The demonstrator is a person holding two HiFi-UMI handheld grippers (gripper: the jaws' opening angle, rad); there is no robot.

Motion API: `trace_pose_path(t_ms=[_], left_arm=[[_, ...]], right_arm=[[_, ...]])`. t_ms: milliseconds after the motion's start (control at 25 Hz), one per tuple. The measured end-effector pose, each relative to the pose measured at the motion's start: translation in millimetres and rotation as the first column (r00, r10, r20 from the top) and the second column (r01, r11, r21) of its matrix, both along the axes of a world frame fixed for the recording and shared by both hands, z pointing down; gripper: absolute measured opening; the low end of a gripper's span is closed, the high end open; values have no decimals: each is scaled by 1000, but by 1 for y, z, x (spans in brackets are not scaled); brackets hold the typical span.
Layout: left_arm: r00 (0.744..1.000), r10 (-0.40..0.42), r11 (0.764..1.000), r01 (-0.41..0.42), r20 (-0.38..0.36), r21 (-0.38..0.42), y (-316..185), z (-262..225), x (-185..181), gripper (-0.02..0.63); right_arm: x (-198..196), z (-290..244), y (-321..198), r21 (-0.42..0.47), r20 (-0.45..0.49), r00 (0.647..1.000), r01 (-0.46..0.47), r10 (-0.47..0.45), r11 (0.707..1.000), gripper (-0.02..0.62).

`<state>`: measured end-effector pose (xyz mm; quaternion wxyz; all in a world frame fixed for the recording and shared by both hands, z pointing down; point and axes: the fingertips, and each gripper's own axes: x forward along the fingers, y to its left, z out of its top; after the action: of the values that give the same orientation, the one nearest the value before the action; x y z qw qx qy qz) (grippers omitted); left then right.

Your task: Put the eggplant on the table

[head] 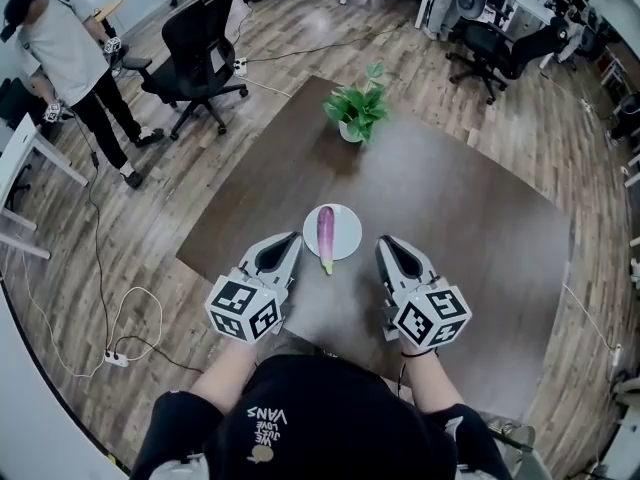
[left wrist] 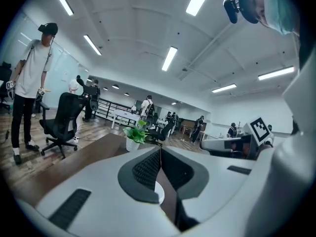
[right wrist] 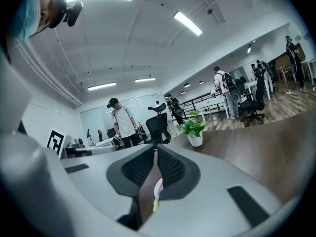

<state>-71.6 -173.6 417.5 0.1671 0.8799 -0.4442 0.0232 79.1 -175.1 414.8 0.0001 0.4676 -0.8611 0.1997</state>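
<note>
I am holding my left tongs [head: 291, 240] and my right tongs [head: 386, 244] side by side in front of me, tips pointing forward, a gap between the two. Both pairs of jaws are pressing together, gripping nothing. My left forearm [head: 225, 370] and right forearm [head: 433, 386] are reaching forward, bare.

Head view steeply down on the counter [head: 450, 198]; both gripper views low, near, toward the shared potted plant [head: 358, 110].

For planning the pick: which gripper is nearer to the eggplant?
The left gripper: the eggplant lies on the left half of the plate, close to its tips; the right gripper sits past the plate's bare half.
</note>
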Motion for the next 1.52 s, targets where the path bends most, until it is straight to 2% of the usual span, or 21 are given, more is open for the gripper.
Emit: trace_pose_path(t_ms=[160, 560, 880, 1240, 1520], left_arm=[[999, -33, 999, 33, -9, -11, 14, 5, -3, 12], [997, -70, 997, 69, -34, -24, 29, 8, -8, 11], [997, -77, 997, 77, -15, -13, 28, 11, -7, 11], [996, -78, 996, 76, -50, -38, 25, 10, -7, 11], [997, -71, 997, 71, -31, -21, 23, 9, -5, 11]], right_arm=[[-1, -1, 12, 26, -33, 999, 7, -6, 1000, 37], [-7, 6, 26, 9, -65, 997, 39, -39, 999, 22], [-7, 12, 23, 8, -75, 996, 46, -46, 999, 18], [-6, 11, 21, 7, -85, 996, 41, -40, 999, 18], [-4, 12, 20, 7, -95, 995, 34, -34, 999, 18]])
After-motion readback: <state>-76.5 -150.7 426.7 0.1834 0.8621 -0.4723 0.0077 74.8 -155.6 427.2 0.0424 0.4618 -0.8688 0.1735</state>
